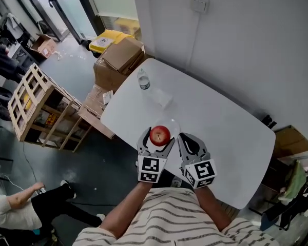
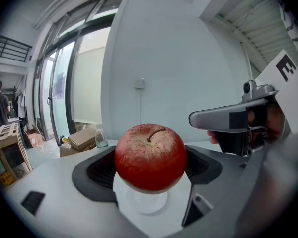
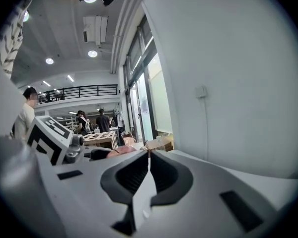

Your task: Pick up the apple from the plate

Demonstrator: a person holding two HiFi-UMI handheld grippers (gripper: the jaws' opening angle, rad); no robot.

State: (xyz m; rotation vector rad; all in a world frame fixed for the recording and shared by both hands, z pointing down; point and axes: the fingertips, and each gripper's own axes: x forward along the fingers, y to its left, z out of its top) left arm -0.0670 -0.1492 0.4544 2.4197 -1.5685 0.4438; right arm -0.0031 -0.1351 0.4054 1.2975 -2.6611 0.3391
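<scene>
A red apple (image 1: pixel 160 135) (image 2: pixel 150 157) with its stem up sits between the jaws of my left gripper (image 1: pixel 157 140) (image 2: pixel 150 168), which is shut on it. Right under the apple lies a clear plate (image 1: pixel 170 123) (image 2: pixel 145 204) near the front edge of the white table (image 1: pixel 226 132). I cannot tell whether the apple still touches the plate. My right gripper (image 1: pixel 184 137) (image 3: pixel 148 156) hovers just right of the apple, shut, with nothing between its jaws. It also shows at the right of the left gripper view (image 2: pixel 208 119).
A small water bottle (image 1: pixel 143 79) and a clear plastic piece (image 1: pixel 163 99) stand at the table's far left end. Cardboard boxes (image 1: pixel 118 60) and a wooden crate (image 1: pixel 36 106) are on the floor beyond. A wall runs behind the table. A person (image 1: pixel 20 204) crouches lower left.
</scene>
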